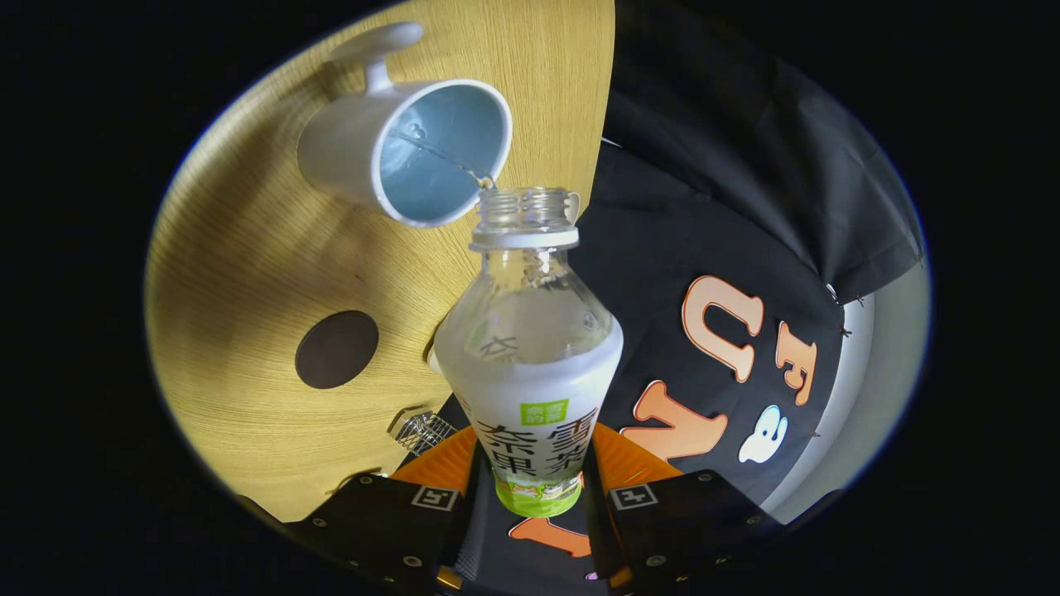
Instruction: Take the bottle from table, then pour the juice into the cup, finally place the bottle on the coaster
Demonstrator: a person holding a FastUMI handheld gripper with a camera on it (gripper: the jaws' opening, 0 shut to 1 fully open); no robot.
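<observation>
Pouring, the uncapped bottle [530,364] has its mouth at the rim of the white cup [410,149], and a thin stream of liquid runs into the cup's pale blue inside (the liquid looks clear). The hand-held gripper [534,497] clamps the bottle's labelled lower body, a finger on each side. The cup stands on the wooden table [240,273], beyond the round dark coaster [336,349].
</observation>
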